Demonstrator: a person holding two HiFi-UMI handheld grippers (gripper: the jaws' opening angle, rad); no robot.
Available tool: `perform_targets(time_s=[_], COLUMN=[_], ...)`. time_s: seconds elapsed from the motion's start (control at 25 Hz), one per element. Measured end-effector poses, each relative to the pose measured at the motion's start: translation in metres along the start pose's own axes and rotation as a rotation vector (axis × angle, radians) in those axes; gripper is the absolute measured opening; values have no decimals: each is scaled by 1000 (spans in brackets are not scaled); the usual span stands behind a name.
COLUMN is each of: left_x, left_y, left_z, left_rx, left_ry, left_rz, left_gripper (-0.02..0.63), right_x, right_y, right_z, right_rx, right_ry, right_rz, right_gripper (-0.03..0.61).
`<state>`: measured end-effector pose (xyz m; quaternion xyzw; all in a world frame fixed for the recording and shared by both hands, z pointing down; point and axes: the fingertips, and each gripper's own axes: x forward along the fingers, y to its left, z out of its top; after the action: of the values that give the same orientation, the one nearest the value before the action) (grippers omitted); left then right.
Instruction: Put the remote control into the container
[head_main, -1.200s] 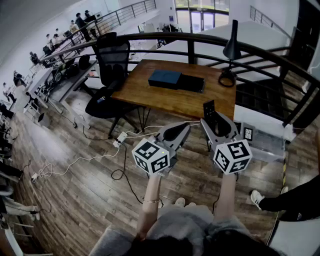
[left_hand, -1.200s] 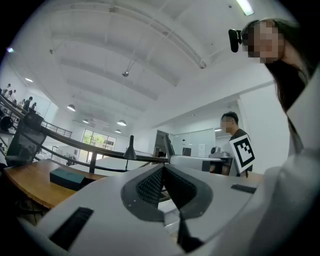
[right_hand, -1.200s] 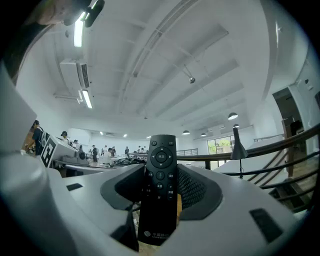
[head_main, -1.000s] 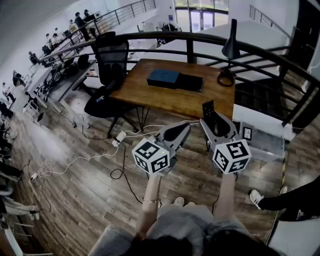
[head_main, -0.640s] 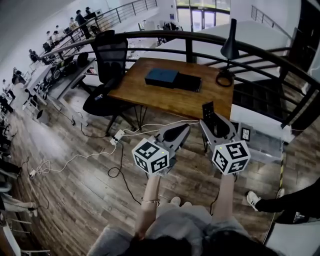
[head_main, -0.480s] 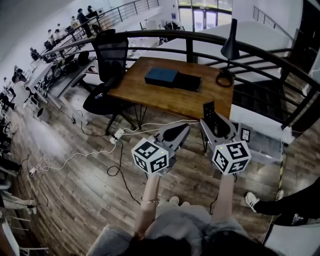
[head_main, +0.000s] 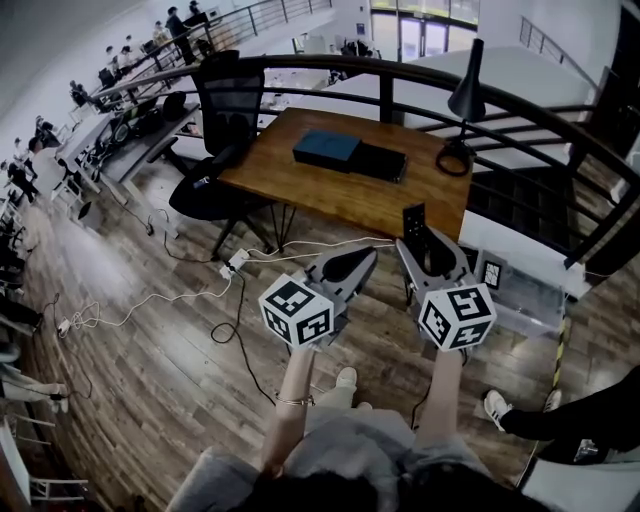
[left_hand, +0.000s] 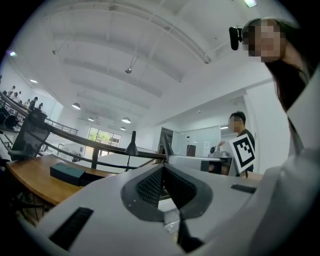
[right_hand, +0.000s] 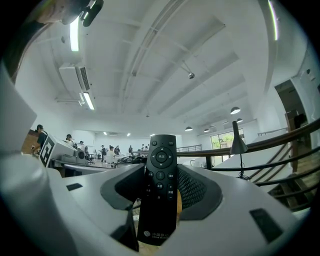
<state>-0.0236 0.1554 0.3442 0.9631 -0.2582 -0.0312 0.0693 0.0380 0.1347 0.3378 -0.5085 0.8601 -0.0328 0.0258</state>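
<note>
Two grippers are held side by side over the plank floor (head_main: 140, 360), on the near side of a wooden table (head_main: 340, 198). The left gripper (left_hand: 163, 170) has its jaws closed together with nothing between them. The right gripper (right_hand: 159, 172) is clamped on a black remote control (head_main: 414, 219), which stands upright between the jaws with its buttons facing the camera in the right gripper view. On the far part of the table lies a dark blue box (head_main: 328, 148), with a black box (head_main: 382, 162) touching its right side. A black desk lamp (head_main: 464, 98) stands at the table's far right corner. An office chair (head_main: 226, 112) sits at the table's left. A clear plastic bin (head_main: 528, 300) rests on the floor, right of the right gripper.
</note>
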Motion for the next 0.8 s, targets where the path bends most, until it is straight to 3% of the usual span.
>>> perform_targets(time_s=[0.8], left_x=[51], left_y=[68], left_z=[16], left_rx=[-1], left_ry=[-26], left_rz=[-62], left_gripper=[3], right_x=[73], right_y=[-42], right_z=[11], right_rx=[-49], right_ry=[7], right_rz=[-18], right_gripper=[215])
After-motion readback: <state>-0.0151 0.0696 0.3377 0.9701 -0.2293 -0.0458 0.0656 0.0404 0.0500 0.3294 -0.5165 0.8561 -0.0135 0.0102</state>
